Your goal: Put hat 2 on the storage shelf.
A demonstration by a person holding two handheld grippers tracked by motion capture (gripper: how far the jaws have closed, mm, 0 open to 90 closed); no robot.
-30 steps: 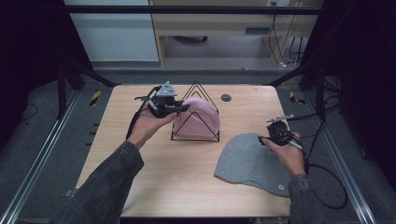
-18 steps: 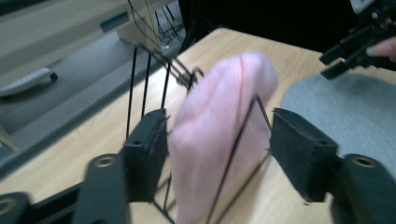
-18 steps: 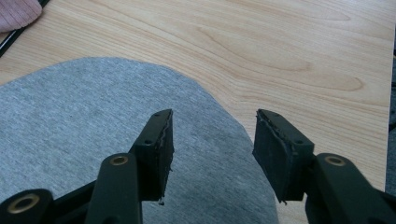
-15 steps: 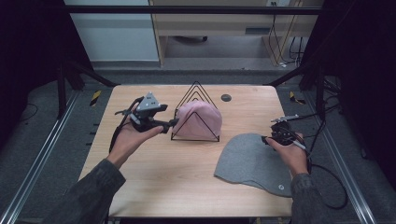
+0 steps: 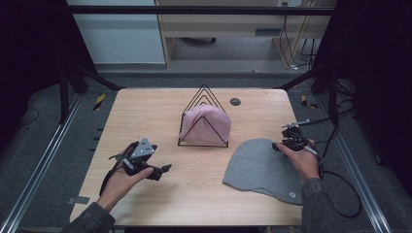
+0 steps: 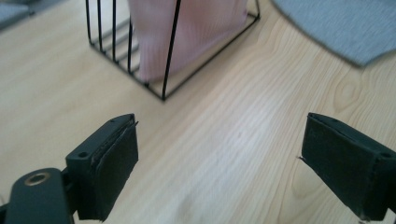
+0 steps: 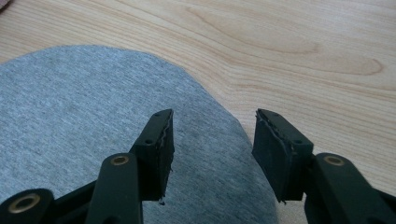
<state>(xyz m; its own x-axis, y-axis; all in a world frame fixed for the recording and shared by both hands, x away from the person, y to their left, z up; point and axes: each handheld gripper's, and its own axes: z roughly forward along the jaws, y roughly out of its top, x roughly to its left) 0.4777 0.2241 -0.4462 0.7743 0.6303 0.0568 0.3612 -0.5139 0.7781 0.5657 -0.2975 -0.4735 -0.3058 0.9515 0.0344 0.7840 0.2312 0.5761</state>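
A pink beanie (image 5: 206,125) (image 6: 187,32) rests inside a black wire rack (image 5: 201,102) (image 6: 164,70) at the table's middle. To its lower right a grey beanie (image 5: 260,167) (image 7: 84,126) lies flat on the wood. My left gripper (image 5: 163,170) (image 6: 224,158) hovers low over bare wood at the front left, well clear of the rack. Its jaws have just been opening and now stand wide with nothing between them. At the grey beanie's upper right edge my right gripper (image 5: 279,144) (image 7: 212,149) is half open above the fabric, and its pads are not pinching it.
A small dark round disc (image 5: 235,101) sits on the table behind the rack. The wooden table (image 5: 145,111) has dark frame rails and floor on both sides. Cables (image 5: 340,189) trail off the right edge.
My left gripper has moved from the rack's top left down and toward the front left of the table, and its jaws have opened. The pink beanie stays in the rack. The right hand has hardly moved.
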